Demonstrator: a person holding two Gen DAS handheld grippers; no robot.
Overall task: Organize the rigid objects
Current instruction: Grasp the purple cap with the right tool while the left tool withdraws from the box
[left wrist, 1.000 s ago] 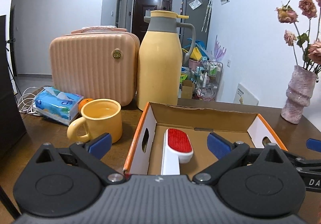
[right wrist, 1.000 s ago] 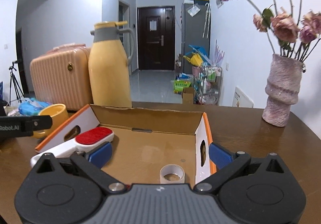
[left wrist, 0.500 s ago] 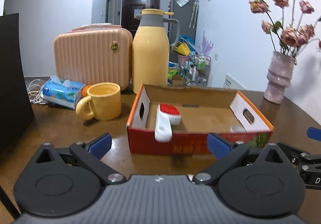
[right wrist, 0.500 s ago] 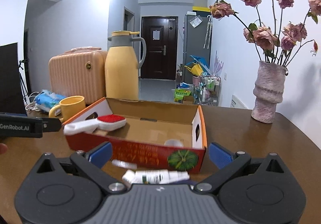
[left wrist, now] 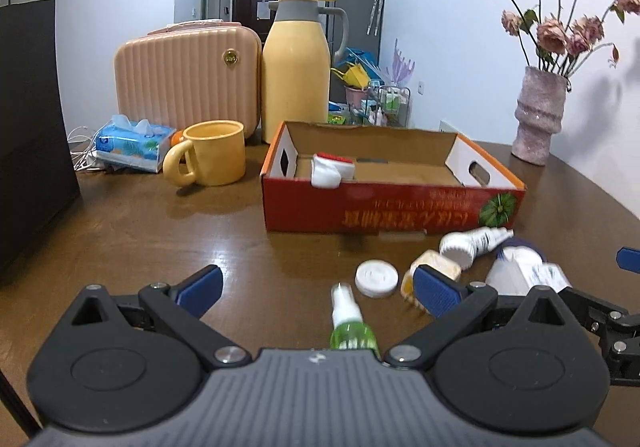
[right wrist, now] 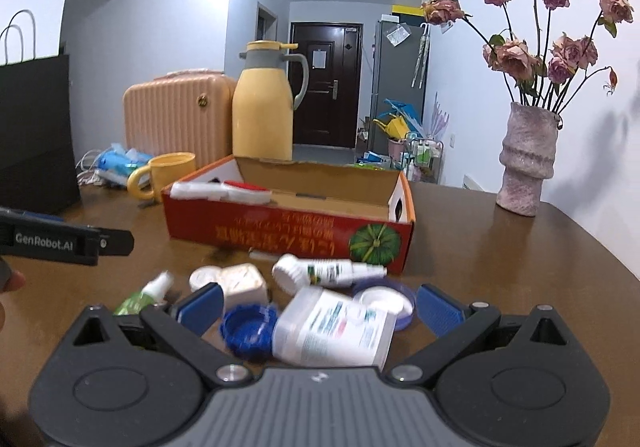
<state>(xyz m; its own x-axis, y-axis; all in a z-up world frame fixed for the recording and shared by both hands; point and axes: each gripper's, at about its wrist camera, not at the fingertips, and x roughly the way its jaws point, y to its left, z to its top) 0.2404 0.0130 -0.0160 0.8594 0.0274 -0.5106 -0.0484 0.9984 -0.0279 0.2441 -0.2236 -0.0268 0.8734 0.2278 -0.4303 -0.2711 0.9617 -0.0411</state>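
Note:
A red cardboard box (left wrist: 392, 207) (right wrist: 288, 231) stands mid-table with a white lint brush (left wrist: 332, 167) (right wrist: 224, 191) with a red pad inside at its left end. Loose items lie on the table in front of the box: a green spray bottle (left wrist: 352, 327) (right wrist: 148, 293), a white lid (left wrist: 377, 278), a beige jar (left wrist: 436, 267) (right wrist: 242, 281), a slim white bottle (left wrist: 476, 241) (right wrist: 324, 273), a large white bottle (right wrist: 336, 331) and a blue cap (right wrist: 248, 331). My left gripper (left wrist: 318, 287) hangs open above the spray bottle. My right gripper (right wrist: 320, 307) hangs open over the large white bottle.
Behind the box stand a yellow mug (left wrist: 212, 153), a yellow thermos jug (left wrist: 296, 67), a pink case (left wrist: 184, 79) and a tissue pack (left wrist: 132, 143). A vase of dried roses (left wrist: 538, 115) is at the back right. A black bag (left wrist: 28, 127) blocks the left.
Both grippers have pulled back from over the box toward the table's near side. The loose bottles, lids and jar in front of the box have come into view.

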